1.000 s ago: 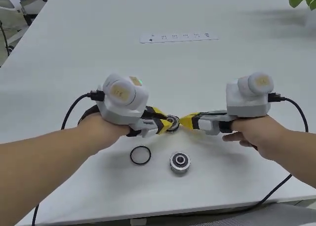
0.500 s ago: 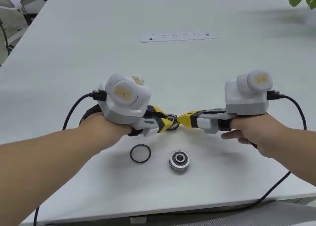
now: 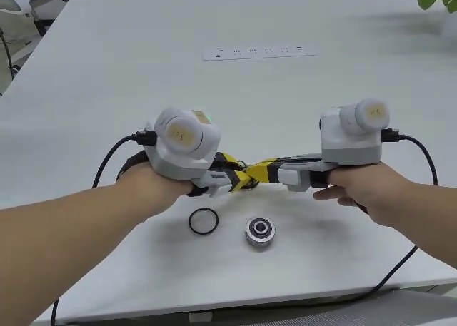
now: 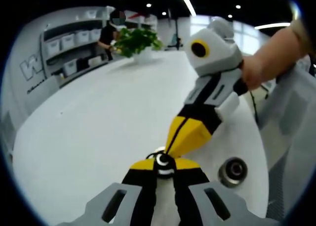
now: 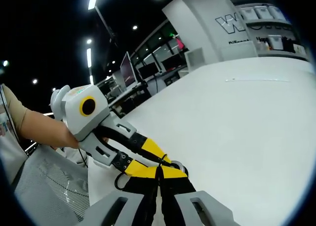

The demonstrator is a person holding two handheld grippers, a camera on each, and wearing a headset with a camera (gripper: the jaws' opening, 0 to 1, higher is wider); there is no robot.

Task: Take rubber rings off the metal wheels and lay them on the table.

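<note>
Currently both grippers meet nose to nose above the table point(image 3: 128, 76), near its front edge. Left gripper point(image 3: 234, 175) is clenched on a small metal wheel point(image 4: 162, 162), tips biting either side of it. Right gripper point(image 3: 255, 172) has its jaws pressed together right against that wheel; I can't tell whether any rubber is pinched between them. One rubber ring point(image 3: 203, 222) lies flat on the table below. A second wheel point(image 3: 260, 230) sits on its side just beside it; can't tell if that one is stripped.

Risks, my read:
- Held wheel is small, round, polished metal, so hard tips get little bite. A sideways pull from the right could twist it out of the left grip. If it drops it may roll, and the table edge is close.
- The wheel's own ring should be thin and stretchy. Nip only a sliver and it slips out and snaps back onto the rim. Pull too hard and it could flick away once free.
- Tips are crowded and could clash instead of catching rubber.

Materials: wheels are bright steel with a dark hub, bearing-like. Loose ring is matte black, thin, a limp near-circle. Table is matte white, smooth, probably low friction.
</note>
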